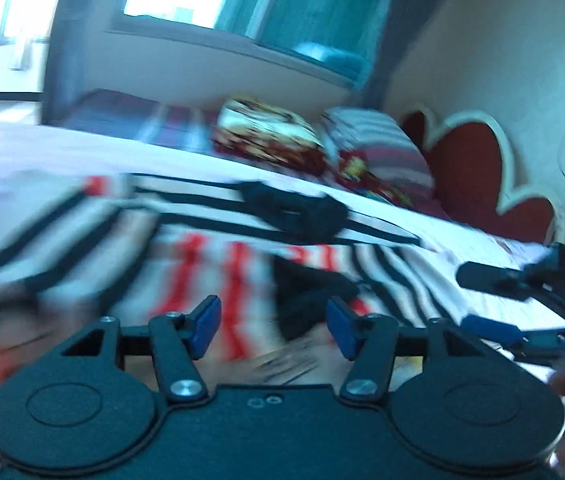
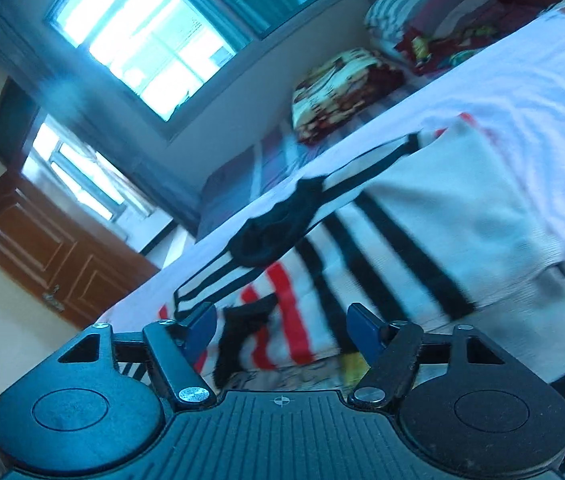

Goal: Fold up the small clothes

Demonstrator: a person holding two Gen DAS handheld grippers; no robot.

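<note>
White knit garment with black and red stripes (image 1: 242,248) is being approached on the bed (image 2: 522,80); left tool (image 1: 273,326) and right tool (image 2: 281,330) are being held open, empty; an edge grasp is judged next.

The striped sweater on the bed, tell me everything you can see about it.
The striped sweater looks like a soft knit, white with black stripes and red markings on the front, with a dark neckline. It lies spread on the white sheet, with a fold of plain white fabric turned over at one side. Both pictures are blurred, so finer detail is lost. The left tool and right tool are open just short of it, gripping nothing.
</note>
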